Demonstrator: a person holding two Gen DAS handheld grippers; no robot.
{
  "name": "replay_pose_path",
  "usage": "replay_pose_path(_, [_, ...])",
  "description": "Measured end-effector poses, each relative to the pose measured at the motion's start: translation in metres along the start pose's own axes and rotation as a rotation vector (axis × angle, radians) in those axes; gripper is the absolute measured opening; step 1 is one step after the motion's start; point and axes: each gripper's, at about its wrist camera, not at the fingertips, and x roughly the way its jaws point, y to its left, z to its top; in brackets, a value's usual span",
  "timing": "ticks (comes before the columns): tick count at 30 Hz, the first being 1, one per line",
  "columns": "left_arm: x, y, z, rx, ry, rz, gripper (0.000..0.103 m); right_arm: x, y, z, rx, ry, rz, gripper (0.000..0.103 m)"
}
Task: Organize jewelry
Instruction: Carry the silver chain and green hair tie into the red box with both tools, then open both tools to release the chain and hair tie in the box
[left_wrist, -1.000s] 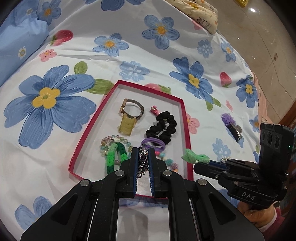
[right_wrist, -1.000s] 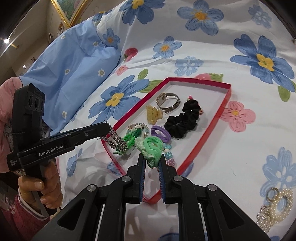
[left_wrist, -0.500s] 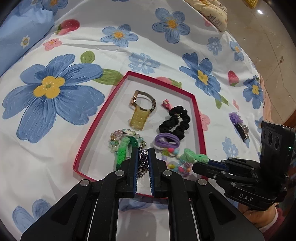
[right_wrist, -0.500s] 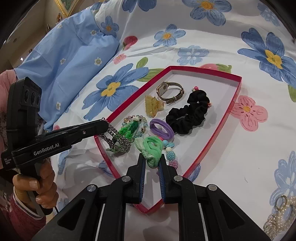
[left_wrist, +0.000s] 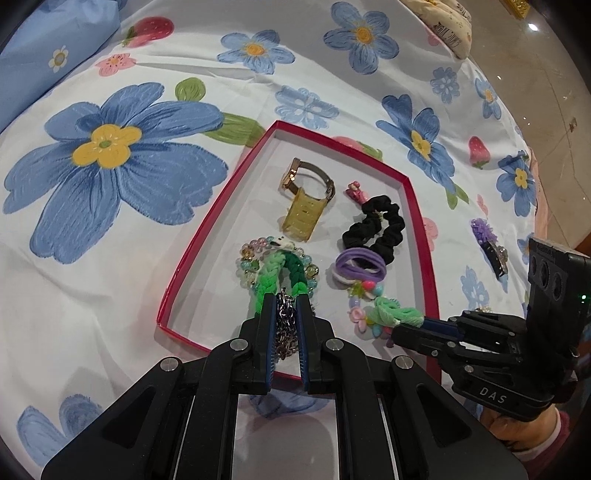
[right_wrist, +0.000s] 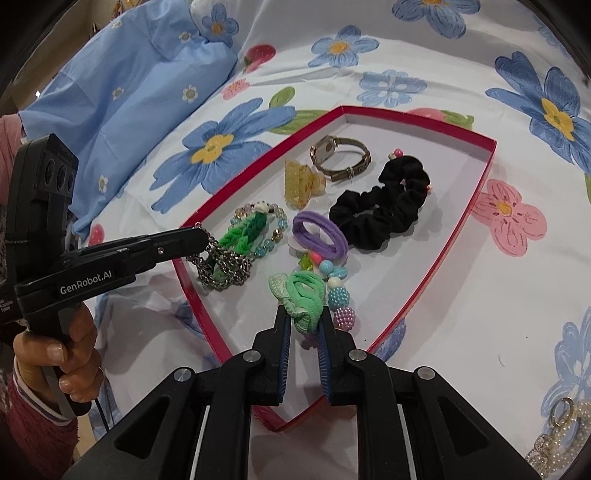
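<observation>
Chain (right_wrist: 221, 264): polished metal links, shiny. Mint hair tie (right_wrist: 304, 299): stretchy knit cloth, matt. Black scrunchie (right_wrist: 384, 210): soft gathered fabric, matt. Purple hair tie (right_wrist: 319, 234): smooth elastic cloth. Braided green band (left_wrist: 280, 275): looks like rubbery loops, slight sheen. Hair claw (left_wrist: 301, 216): translucent amber plastic, glossy. Watch (right_wrist: 340, 158): brushed metal case, mesh-type band. Bead bracelet (right_wrist: 341, 297): glossy plastic beads, some pearly and bumpy. Tray (right_wrist: 476, 218): red card rim, matt white inside. Bedsheet (left_wrist: 110, 258): printed cotton-like cloth, matt, lightly creased. Tongs (left_wrist: 287, 314): matt black plastic, blue ribbed pads.
</observation>
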Motion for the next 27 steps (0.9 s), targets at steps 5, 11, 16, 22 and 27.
replay_pose_path(5, [0.006,0.0015,-0.0032,0.0,0.019,0.016,0.009,0.0006,0.0007,0.0008,-0.006,0.003,-0.008,0.018])
replay_pose_path(11, [0.01,0.0022,-0.0053,-0.001,0.035,0.018,0.009,0.0014,0.0,0.0012,-0.004,0.005,0.0,0.021])
replay_pose_path(16, [0.0098,0.0007,-0.0051,0.009,0.036,0.021,0.009,0.0021,0.002,0.0015,-0.015,-0.001,-0.004,0.025])
replay_pose_path(22, [0.0095,0.001,-0.0044,0.007,0.037,0.019,0.009,0.0024,0.0027,0.0014,-0.025,0.004,-0.002,0.028])
replay_pose_path(27, [0.0085,0.0024,-0.0044,0.002,0.035,0.02,0.009,0.0026,0.0043,0.0017,-0.034,0.009,0.001,0.031])
